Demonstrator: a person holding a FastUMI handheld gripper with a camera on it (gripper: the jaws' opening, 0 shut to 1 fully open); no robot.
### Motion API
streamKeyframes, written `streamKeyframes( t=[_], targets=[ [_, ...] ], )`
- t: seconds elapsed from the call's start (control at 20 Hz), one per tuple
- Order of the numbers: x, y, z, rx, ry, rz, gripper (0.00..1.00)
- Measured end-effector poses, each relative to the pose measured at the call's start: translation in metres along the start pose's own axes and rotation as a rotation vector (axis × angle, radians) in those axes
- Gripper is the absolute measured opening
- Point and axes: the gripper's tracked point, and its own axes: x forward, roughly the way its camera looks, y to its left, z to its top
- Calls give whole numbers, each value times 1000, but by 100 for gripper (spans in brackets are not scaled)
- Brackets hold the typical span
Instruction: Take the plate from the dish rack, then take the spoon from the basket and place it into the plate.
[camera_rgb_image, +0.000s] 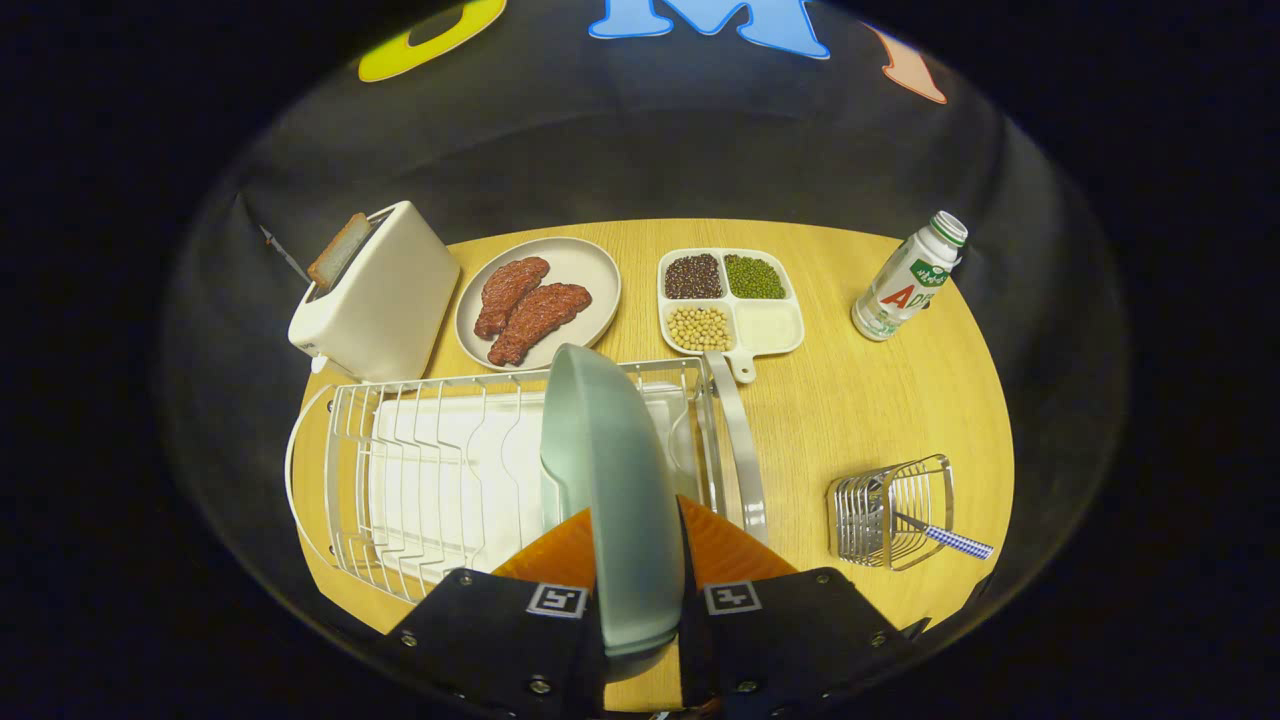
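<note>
A pale green plate (615, 480) stands on edge between my two fingers, and my gripper (637, 545) is shut on its rim. The plate hangs over the right part of the white wire dish rack (430, 470), which lies just ahead of the fingers. Whether its lower edge still rests in the rack is hidden by the fingers. To the right of the rack sits a small wire basket (890, 510) with a spoon (945, 538) in it; the spoon's blue-patterned handle sticks out to the right.
Beyond the rack stand a white toaster (380, 295) with a bread slice, a beige plate (540, 300) with meat pieces, and a divided tray (730, 300) of beans. A white bottle (908, 278) stands at the far right. Bare wooden table (850, 400) lies between rack and basket.
</note>
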Motion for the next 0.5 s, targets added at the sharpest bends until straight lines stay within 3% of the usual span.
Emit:
streamKeyframes(
  t=[0.5],
  targets=[
    [-45, -8, 30, -92, -74, -192, 28]
  ],
)
